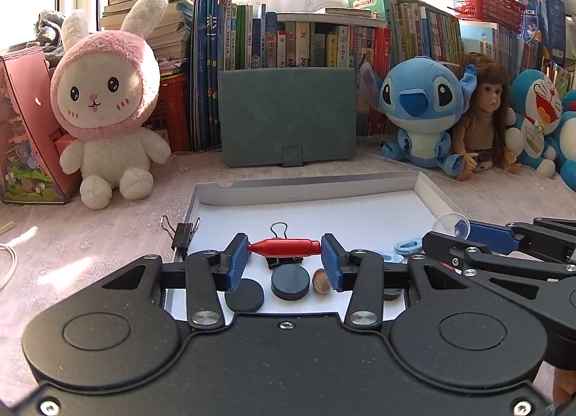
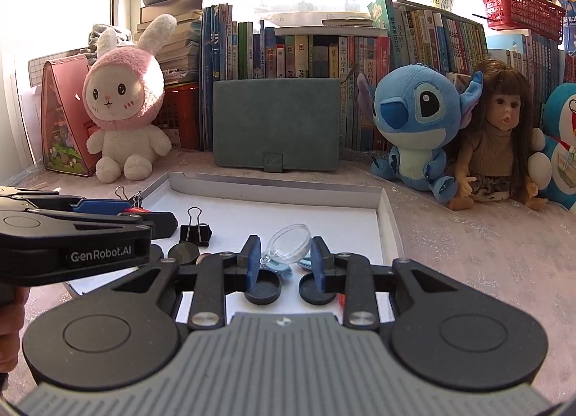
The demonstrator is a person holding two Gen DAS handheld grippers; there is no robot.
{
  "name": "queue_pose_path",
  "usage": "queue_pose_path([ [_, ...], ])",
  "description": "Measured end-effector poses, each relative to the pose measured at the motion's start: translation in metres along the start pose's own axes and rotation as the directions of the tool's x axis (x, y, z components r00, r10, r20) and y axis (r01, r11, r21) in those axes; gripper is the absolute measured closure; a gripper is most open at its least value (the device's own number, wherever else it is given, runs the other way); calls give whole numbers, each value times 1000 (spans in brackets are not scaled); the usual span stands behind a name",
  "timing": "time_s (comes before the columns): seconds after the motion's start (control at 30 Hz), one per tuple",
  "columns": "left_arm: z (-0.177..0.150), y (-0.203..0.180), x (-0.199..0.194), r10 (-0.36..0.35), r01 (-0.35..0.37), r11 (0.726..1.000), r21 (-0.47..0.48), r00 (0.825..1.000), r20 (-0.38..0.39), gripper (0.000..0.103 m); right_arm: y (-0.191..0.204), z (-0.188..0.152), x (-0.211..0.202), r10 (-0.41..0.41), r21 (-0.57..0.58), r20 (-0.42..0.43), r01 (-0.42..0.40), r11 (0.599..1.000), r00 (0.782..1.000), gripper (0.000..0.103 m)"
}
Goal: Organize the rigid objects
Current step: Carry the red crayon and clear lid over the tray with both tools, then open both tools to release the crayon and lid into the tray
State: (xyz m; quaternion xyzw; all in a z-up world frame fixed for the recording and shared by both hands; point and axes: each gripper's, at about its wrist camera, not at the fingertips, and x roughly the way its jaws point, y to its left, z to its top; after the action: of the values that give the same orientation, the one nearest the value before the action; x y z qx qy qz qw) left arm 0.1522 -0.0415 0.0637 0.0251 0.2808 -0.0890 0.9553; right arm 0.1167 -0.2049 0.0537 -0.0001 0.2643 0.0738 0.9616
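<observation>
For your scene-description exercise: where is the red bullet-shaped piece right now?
In the left wrist view, the red bullet-shaped piece lies crosswise between the left gripper's blue pads, over the white tray, above a black binder clip.

Red peg (image 1: 284, 247), perhaps bluish-clear dome (image 2: 289, 239)

"GenRobot.AI" on left tool (image 2: 124, 216); book spines seemingly Chinese.

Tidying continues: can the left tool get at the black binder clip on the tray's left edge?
Probably not yet: the left tool already grips a red piece, though the clip on the tray stands unobstructed.
</observation>
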Motion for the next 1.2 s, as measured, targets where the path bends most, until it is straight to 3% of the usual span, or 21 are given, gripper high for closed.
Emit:
queue_pose_path([
  [0.37,38,27,55,-47,32,993,-113,990,-135,61,-30,41,52,32,88,-157,-18,996,987,67],
  [0.67,51,34,99,2,-20,997,-79,976,-216,61,-42,40,87,55,169,-267,-9,986,962,66],
  [1.2,38,35,116,14,-35,996,-82,969,-245,61,-41,35,106,30,161,-298,19,987,954,65],
])
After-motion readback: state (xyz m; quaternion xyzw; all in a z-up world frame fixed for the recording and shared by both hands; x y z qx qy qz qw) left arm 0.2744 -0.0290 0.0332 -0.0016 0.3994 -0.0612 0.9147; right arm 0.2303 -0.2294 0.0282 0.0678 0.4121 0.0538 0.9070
